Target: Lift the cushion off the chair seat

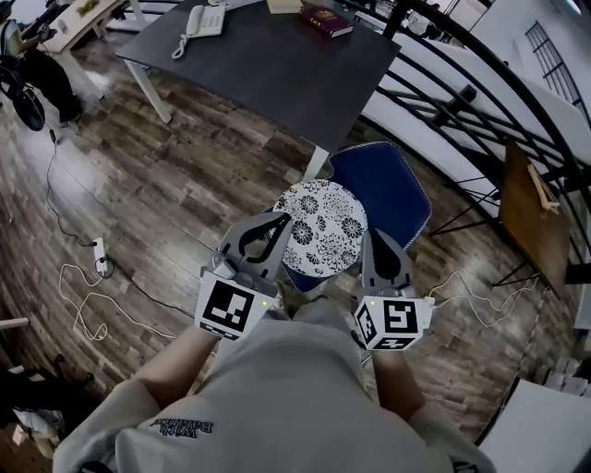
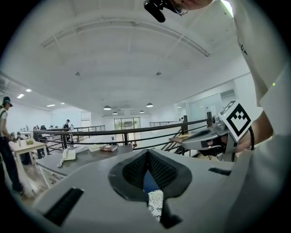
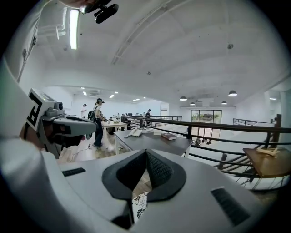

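Head view, nearest first: grey two-jaw left gripper (image 1: 279, 220) and matching right gripper (image 1: 375, 236), held side by side just short of the chair. Both closed, pads pressed together at the tips with nothing pinched between them. Same reading in the left gripper view and the right gripper view, with only a sliver of patterned fabric glimpsed below the meeting jaws.

Just beyond the tips: round black-and-white floral cushion (image 1: 321, 226), lying flat over the near-left part of the blue padded chair seat (image 1: 392, 189), with the seat's far-right edge left bare. Left tip by the cushion's left rim, right tip by its right rim — touching or merely above it, impossible to say from here.

Judged on this: no lift begun, cushion apparently resting fully on the seat. Approach more or less made. Left to do — spreading the jaws, clamping the rim on one or both sides, raising the cushion clear.

Farther off: dark grey table (image 1: 277, 74) with a white desk telephone (image 1: 205, 20) at its far edge and a dark red book (image 1: 325, 20) towards the far-right corner. Black metal railing (image 1: 462, 102) behind the chair.
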A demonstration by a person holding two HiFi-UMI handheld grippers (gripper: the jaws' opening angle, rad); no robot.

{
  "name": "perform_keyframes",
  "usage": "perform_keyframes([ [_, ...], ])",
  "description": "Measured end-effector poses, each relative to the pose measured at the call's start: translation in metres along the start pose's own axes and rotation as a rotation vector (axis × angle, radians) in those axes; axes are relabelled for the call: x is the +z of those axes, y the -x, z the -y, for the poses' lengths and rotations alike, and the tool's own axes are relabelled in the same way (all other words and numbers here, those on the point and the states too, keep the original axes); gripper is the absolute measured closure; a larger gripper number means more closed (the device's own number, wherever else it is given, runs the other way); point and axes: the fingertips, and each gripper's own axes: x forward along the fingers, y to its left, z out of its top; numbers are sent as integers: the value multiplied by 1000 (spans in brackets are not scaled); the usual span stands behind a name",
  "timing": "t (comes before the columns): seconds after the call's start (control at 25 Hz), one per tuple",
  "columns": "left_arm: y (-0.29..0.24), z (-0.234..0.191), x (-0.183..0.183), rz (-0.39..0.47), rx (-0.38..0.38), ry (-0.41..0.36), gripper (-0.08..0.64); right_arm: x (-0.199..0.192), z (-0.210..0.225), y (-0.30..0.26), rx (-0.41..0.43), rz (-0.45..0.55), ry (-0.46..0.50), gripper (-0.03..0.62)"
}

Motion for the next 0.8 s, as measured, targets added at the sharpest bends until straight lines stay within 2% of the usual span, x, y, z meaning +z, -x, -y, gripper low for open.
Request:
perform_keyframes([
  [0.16, 4, 1, -5, -8, 0, 12, 554, 14, 0, 0, 27, 69, -20, 589],
  [0.32, 5, 4, -27, -64, 24, 47, 554, 29, -1, 3, 85, 159, -35, 589],
  [0.6, -8, 12, -35, -106, 67, 63, 554, 30, 4, 4, 199, 197, -41, 589],
  [0.8, -16, 17, -36, -127, 86, 64, 554, 22, 14, 4, 233, 182, -26, 589],
])
